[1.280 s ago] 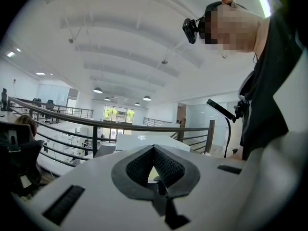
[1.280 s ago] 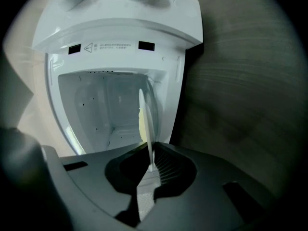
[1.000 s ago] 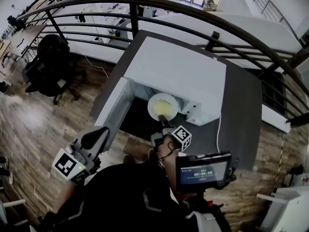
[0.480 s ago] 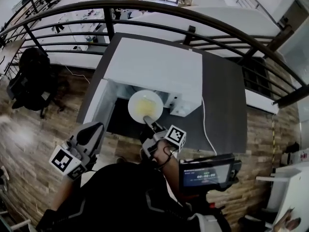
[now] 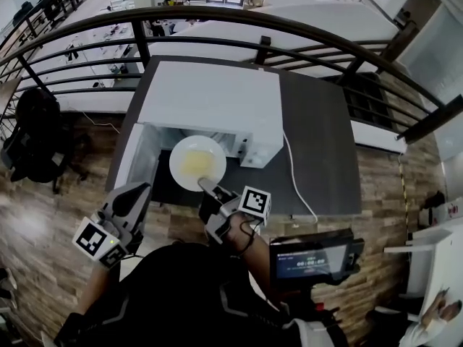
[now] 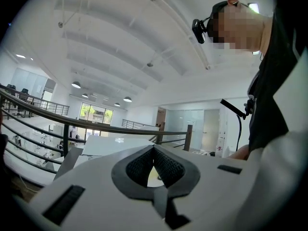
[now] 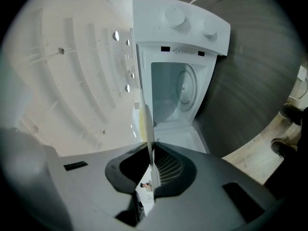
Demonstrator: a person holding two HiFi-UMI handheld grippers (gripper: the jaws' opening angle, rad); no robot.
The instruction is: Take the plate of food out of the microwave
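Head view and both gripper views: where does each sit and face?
Head view: on the head, steeply down at microwave, plate; left gripper, right gripper, torso.
Left gripper view: on that gripper, tilted up at ceiling; shut empty jaws, torso.
Right gripper view: on that gripper, facing open microwave; jaws clamp plate.
Shared: plate, in head and right gripper views.

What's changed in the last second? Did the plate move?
The right gripper has drawn the plate toward the person, from the mouth of the microwave to out in front of it. It kept its grip on the rim. The left gripper stayed shut and empty at the side; the door stayed open.
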